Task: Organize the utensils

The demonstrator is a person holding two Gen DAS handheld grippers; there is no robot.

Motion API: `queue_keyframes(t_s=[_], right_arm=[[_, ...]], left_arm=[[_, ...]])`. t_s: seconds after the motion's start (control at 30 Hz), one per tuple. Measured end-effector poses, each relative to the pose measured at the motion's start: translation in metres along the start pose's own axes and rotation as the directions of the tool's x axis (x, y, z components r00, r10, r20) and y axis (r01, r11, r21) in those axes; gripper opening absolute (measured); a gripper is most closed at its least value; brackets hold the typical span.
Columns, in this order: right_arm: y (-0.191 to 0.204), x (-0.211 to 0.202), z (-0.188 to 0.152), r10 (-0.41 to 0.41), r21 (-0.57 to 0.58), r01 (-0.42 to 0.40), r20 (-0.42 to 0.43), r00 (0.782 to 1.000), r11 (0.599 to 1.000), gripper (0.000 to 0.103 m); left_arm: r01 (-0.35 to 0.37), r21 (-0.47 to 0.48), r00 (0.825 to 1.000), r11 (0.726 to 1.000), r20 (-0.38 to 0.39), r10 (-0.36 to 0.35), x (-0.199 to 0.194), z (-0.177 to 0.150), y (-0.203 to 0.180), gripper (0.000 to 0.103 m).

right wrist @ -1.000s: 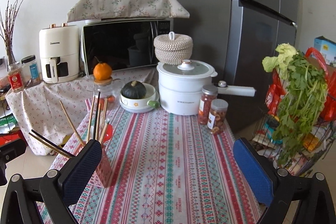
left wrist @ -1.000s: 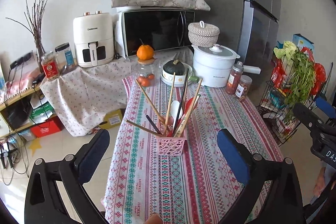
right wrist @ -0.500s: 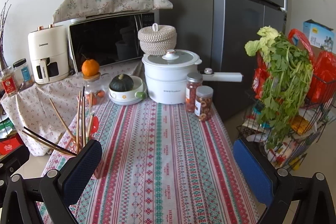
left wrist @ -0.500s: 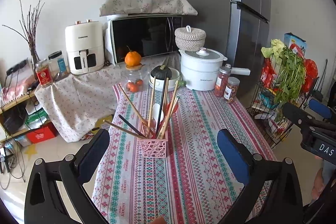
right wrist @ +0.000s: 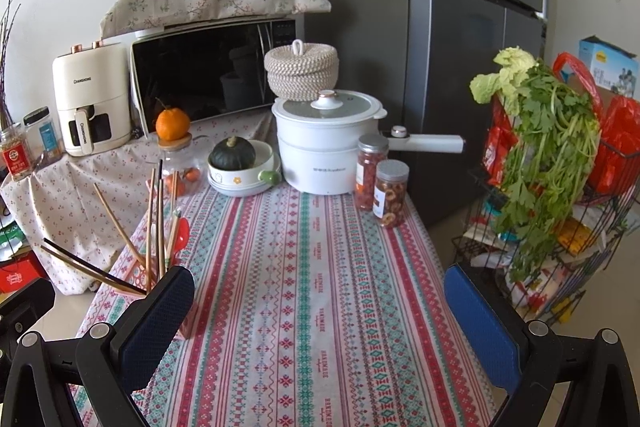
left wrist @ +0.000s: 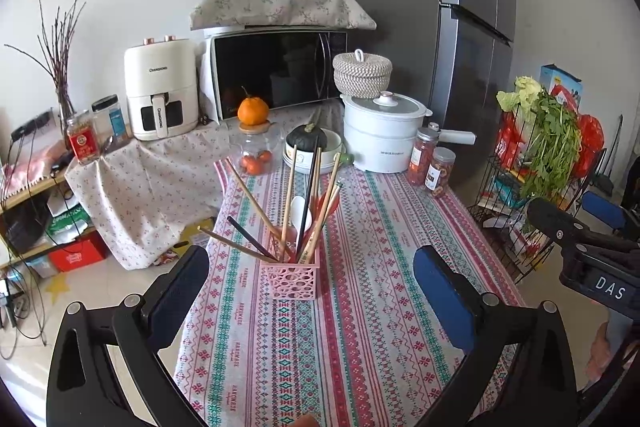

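Note:
A pink lattice utensil holder [left wrist: 291, 277] stands on the patterned tablecloth [left wrist: 360, 307]. It holds several wooden and dark chopsticks [left wrist: 256, 203], a white spoon [left wrist: 301, 213] and a red spoon. My left gripper [left wrist: 312, 291] is open and empty, above the table's near end, with the holder between and beyond its fingers. My right gripper [right wrist: 320, 311] is open and empty over the table's middle. In the right wrist view the holder [right wrist: 138, 277] sits at the left, partly hidden behind the left finger. The right gripper's body also shows in the left wrist view [left wrist: 592, 255].
At the table's far end stand a white electric pot [right wrist: 326, 151], two snack jars [right wrist: 382, 183], a bowl with a dark squash [right wrist: 240, 167] and a glass jar topped by an orange [right wrist: 174, 147]. A wire rack with greens [right wrist: 552, 187] stands right. A microwave and an air fryer sit behind.
Both grippers have pulled back and risen slightly. The holder now sits lower and nearer the middle of the left view. Both stay open and empty.

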State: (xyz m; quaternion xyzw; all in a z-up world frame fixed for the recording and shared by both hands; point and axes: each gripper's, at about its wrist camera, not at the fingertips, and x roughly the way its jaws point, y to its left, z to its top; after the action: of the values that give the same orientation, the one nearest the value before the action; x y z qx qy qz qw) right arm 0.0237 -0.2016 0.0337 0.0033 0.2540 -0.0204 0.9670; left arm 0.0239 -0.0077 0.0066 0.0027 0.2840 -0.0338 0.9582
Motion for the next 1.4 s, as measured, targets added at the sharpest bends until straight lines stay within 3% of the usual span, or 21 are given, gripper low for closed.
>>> queue_keyframes(t_s=[1.4], right_arm=[[0.0023, 0.0031, -0.0007, 0.003, 0.001, -0.003, -0.006, 1.0, 1.0, 0.103]], left_arm=[[0.006, -0.01, 1.0, 1.0, -0.014, -0.006, 0.0008, -0.0008, -0.0022, 0.103]])
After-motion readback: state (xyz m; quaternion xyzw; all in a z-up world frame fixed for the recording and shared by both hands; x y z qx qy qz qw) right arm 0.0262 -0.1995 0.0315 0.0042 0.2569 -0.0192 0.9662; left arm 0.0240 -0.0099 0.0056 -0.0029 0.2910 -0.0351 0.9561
